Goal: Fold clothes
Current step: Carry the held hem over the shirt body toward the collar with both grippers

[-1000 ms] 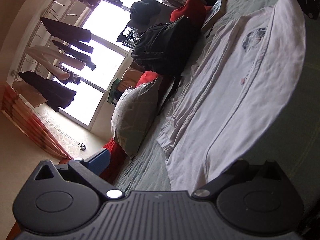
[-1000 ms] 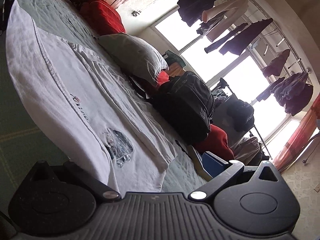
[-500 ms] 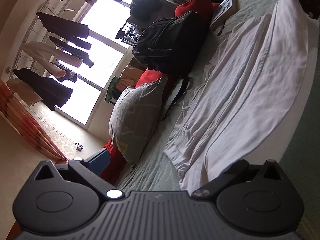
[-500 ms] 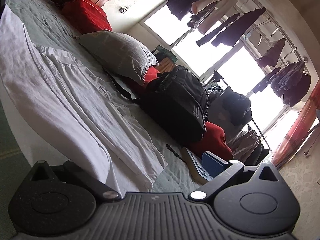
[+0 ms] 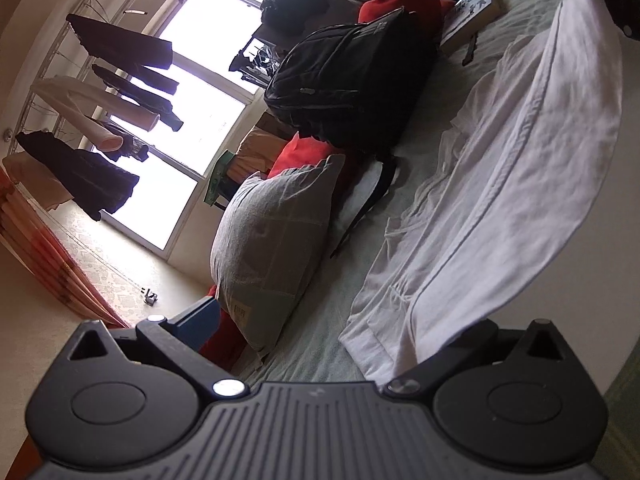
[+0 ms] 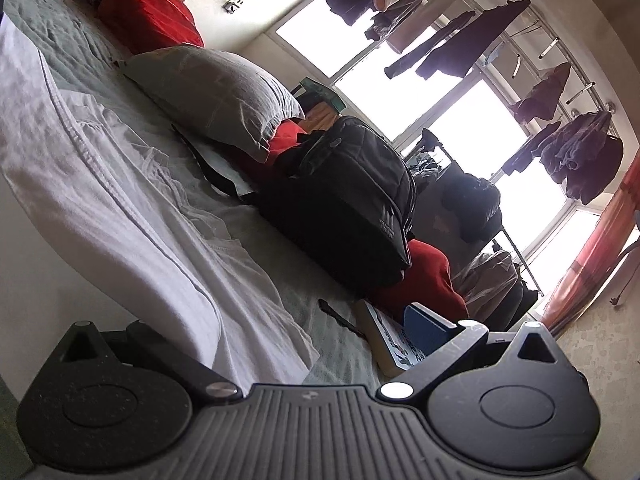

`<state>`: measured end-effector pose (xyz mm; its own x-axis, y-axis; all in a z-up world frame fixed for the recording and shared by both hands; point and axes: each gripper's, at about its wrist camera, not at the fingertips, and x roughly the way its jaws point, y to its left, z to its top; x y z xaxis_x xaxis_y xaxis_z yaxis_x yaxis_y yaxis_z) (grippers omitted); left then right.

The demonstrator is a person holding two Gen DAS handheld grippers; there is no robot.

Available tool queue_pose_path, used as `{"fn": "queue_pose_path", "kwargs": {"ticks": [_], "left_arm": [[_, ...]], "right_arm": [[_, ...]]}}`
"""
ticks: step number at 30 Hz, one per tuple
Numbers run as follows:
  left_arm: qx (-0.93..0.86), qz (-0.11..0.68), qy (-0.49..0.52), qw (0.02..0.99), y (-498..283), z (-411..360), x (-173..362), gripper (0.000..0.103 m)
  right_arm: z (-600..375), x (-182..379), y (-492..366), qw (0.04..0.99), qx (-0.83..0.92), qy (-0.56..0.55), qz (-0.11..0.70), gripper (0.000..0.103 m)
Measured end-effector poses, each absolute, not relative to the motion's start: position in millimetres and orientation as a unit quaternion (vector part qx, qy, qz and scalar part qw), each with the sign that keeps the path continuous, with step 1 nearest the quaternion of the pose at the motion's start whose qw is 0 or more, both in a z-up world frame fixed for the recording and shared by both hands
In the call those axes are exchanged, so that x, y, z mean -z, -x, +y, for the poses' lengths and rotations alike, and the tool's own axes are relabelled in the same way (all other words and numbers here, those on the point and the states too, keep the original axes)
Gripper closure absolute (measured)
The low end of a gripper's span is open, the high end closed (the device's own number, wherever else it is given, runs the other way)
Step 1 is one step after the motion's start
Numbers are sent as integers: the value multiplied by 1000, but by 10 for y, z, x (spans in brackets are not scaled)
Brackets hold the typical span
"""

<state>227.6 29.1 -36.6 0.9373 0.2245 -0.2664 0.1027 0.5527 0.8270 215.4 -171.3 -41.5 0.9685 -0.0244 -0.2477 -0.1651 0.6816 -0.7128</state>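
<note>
Draping white shirt [image 5: 520,184], bedspread [image 5: 320,320] beside

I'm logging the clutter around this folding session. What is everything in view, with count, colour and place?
shirt: one, white, spread on the bed, its near edge lifted over the grippers
bedspread: one, grey-green, under the shirt
pillow: one, grey, at the bed's far side
backpack: one, black, beside the pillow
red cushions: at least two, red, behind pillow and backpack
book: one, pale cover, on the bed past the backpack
hanging clothes: several, mostly dark, one cream, on a rack by the window
curtain: one, orange-red, beside the window
left gripper: one, black, cloth draped between its fingers
right gripper: one, black, cloth draped between its fingers
</note>
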Motion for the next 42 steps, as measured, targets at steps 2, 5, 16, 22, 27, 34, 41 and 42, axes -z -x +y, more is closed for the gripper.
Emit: {"fn": "queue_pose_path", "kwargs": {"ticks": [2, 5, 16, 22, 27, 34, 41, 42], "left_arm": [[-34, 172, -470, 865, -2397, 311, 356, 0], [-33, 168, -470, 866, -2577, 334, 353, 0], [-20, 188, -451, 872, -3182, 467, 502, 0], [-9, 212, -443, 871, -3430, 512, 629, 0], [8, 244, -433, 868, -3626, 498, 779, 0], [30, 275, -422, 863, -3654, 548, 789, 1], [92, 299, -361, 878, -3091, 821, 468, 1], [100, 306, -338, 885, -3003, 856, 422, 1]], "right_arm": [[-1706, 401, -2258, 908, -36, 399, 118, 0], [-1695, 380, -2416, 907, -31, 403, 116, 0], [-1670, 421, -3005, 901, -27, 412, 132, 0], [-1658, 477, -3292, 901, -39, 402, 159, 0], [-1689, 589, -3484, 900, -48, 386, 198, 0], [-1796, 718, -3609, 898, -76, 347, 259, 0], [-2104, 361, -3294, 905, -159, 283, 274, 0], [-2153, 315, -3219, 907, -169, 272, 272, 0]]}}
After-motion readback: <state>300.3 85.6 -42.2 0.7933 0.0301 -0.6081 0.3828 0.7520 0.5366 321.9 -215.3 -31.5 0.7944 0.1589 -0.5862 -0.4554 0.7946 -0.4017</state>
